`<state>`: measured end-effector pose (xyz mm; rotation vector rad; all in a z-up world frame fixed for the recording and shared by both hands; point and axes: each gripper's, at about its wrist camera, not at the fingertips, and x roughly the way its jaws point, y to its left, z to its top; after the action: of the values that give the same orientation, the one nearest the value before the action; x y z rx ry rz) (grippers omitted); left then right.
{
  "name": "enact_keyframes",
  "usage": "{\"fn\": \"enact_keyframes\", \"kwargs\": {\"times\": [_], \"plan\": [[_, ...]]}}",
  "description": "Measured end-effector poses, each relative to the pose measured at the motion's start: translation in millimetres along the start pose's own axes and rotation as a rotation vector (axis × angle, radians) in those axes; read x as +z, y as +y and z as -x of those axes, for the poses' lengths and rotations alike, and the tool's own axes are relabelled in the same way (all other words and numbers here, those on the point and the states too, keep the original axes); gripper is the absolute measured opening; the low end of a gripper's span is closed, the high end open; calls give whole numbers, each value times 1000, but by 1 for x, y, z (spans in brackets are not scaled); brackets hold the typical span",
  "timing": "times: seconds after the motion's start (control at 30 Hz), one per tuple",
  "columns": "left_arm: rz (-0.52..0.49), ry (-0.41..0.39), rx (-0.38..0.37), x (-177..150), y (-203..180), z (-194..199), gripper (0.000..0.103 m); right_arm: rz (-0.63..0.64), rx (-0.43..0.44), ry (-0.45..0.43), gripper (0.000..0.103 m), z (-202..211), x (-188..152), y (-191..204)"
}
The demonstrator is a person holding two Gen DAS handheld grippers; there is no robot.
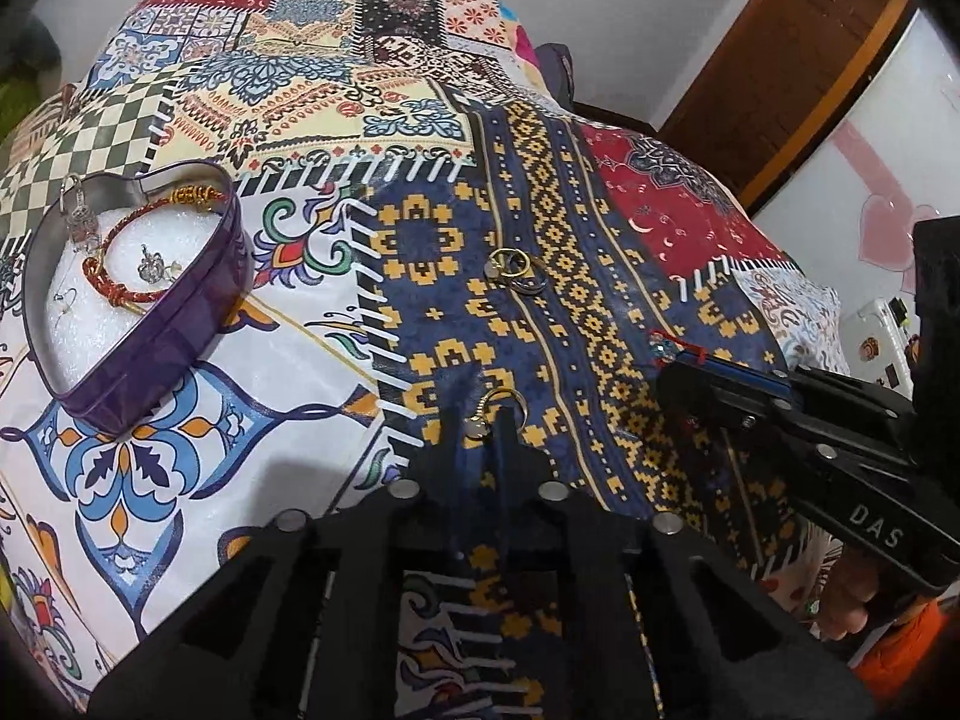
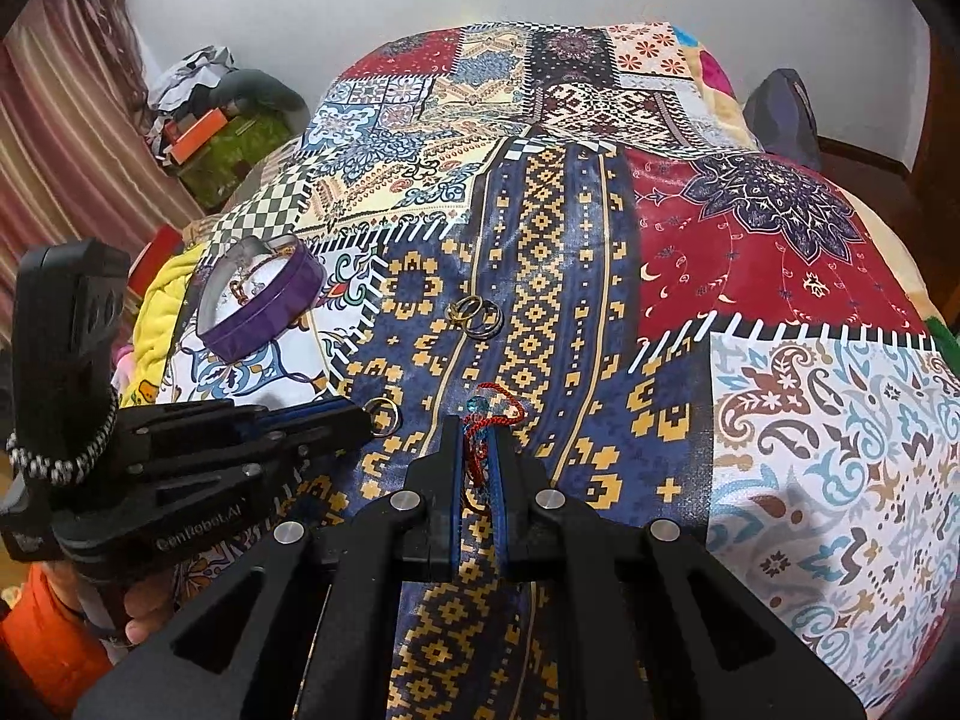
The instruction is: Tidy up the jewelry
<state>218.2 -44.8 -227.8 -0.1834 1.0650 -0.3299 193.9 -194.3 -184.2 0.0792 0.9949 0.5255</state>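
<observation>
Left gripper (image 1: pixel 487 420): jaws clamped on small gold ring (image 1: pixel 501 405). Right gripper (image 2: pixel 478 444): jaws clamped on red braided cord bracelet (image 2: pixel 492 414). Purple heart-shaped tin (image 1: pixel 180 324), upper left of frame, nearer left gripper. Loose rings (image 1: pixel 516 276) on patchwork bedspread (image 1: pixel 600 300).

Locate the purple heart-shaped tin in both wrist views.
Left wrist: purple heart-shaped tin at the left edge, mid-height, holding a red cord bracelet.
Right wrist: the tin sits left of centre, smaller, above the left claw.
Shared landmark: the cluster of rings on the blue-and-yellow patch.
</observation>
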Motion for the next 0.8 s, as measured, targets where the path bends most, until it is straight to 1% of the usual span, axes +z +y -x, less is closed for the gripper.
{"fn": "enact_keyframes", "kwargs": {"times": [0.2, 0.33, 0.5, 0.8], "plan": [[-46, -18, 49, -5, -11, 6, 7, 14, -2, -12, 7, 5, 4, 5], [-53, -51, 67, -8, -13, 20, 7, 32, -1, -26, 7, 10, 8, 12], [-38, -114, 88, -7, -8, 48, 7, 57, 12, -63, 7, 18, 20, 27], [20, -225, 130, -4, 20, 101, 7, 132, 52, -114, 7, 18, 46, 64]]}}
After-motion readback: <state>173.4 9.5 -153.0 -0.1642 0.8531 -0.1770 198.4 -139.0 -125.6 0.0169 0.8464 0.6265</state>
